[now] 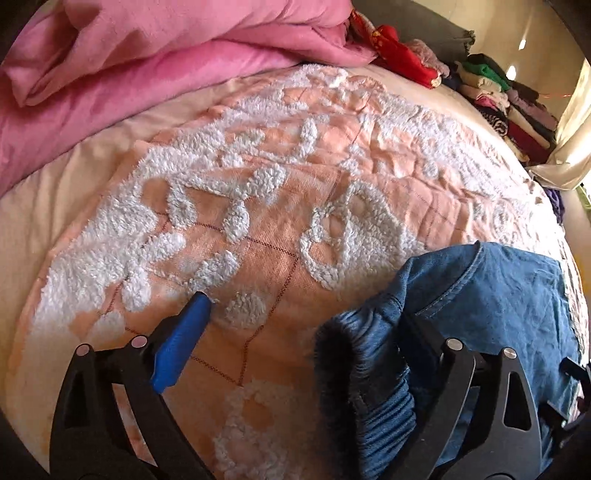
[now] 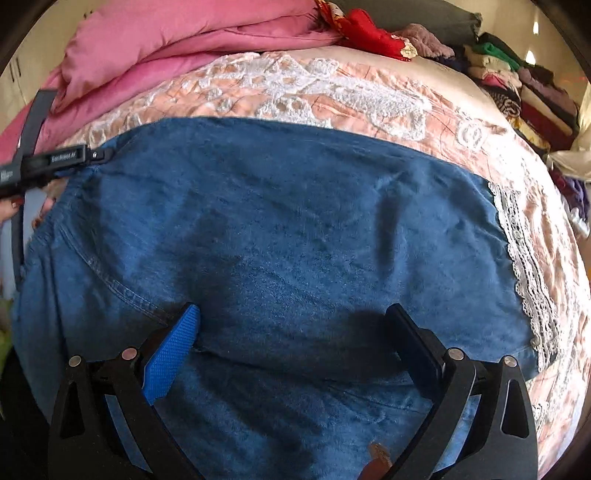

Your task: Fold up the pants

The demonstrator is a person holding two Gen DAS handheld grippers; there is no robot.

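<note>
I am working on a big bed with a peach bedspread (image 1: 280, 236) that has fluffy white shapes on it. A fat pink quilt (image 1: 147, 55) lies folded up along the far side of the bed. Piles of folded clothes (image 1: 509, 107) sit at the far right corner, and something red (image 2: 369, 33) lies next to the pink quilt. The blue pants (image 2: 288, 229) lie spread out flat across the bedspread, and they fill most of what my right tool sees. A strip of white lace (image 2: 524, 266) runs along the right edge of the pants. The stretchy waist band (image 1: 369, 369) of the pants is bunched up by my left tool. My left gripper (image 1: 306, 314) is spread wide. Its blue finger (image 1: 181, 343) is over the bare bedspread, and its other finger is behind the waist band, so it is not pinching anything. My right gripper (image 2: 295, 321) is spread wide too, and it hangs just over the middle of the pants with cloth under the gap. I cannot tell if its tips touch the cloth. From my right tool I can see the side of my left tool at the left corner of the pants.
</note>
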